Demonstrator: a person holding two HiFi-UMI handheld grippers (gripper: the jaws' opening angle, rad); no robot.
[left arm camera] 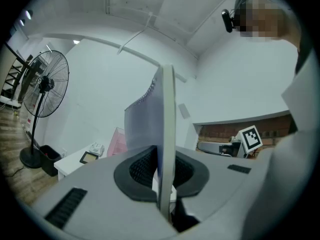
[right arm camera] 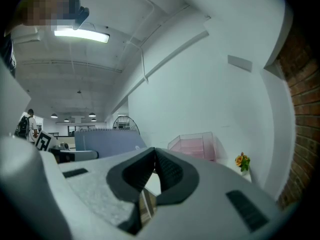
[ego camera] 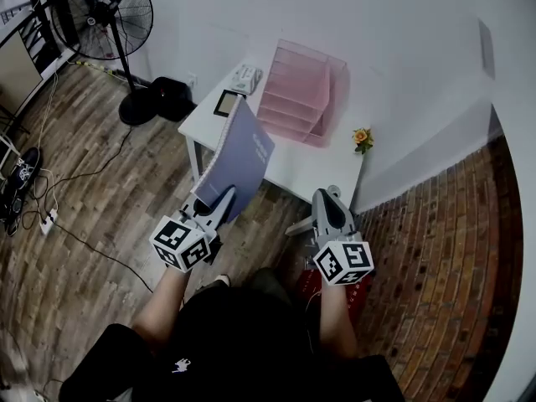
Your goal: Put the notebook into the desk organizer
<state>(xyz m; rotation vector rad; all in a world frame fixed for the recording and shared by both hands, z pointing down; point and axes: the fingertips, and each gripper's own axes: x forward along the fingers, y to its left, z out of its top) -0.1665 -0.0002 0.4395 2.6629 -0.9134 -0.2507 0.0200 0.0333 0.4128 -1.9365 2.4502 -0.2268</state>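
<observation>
A lavender spiral notebook (ego camera: 244, 152) stands upright and tilted over the near edge of the white table (ego camera: 306, 164), with my left gripper (ego camera: 224, 199) shut on its lower corner. In the left gripper view the notebook (left arm camera: 165, 119) runs edge-on between the dark pads. The pink translucent desk organizer (ego camera: 301, 90) stands at the back of the table, beyond the notebook. It shows small in the left gripper view as the organizer (left arm camera: 118, 141) and in the right gripper view as the organizer (right arm camera: 196, 146). My right gripper (ego camera: 329, 199) hangs shut and empty at the table's near right edge.
On the table's back left lie a small dark-framed device (ego camera: 228, 103) and a white object (ego camera: 246, 78). A little orange flower (ego camera: 362, 138) sits at the table's right edge. A standing fan (ego camera: 117, 19) and a black bag (ego camera: 170, 97) stand on the wooden floor to the left.
</observation>
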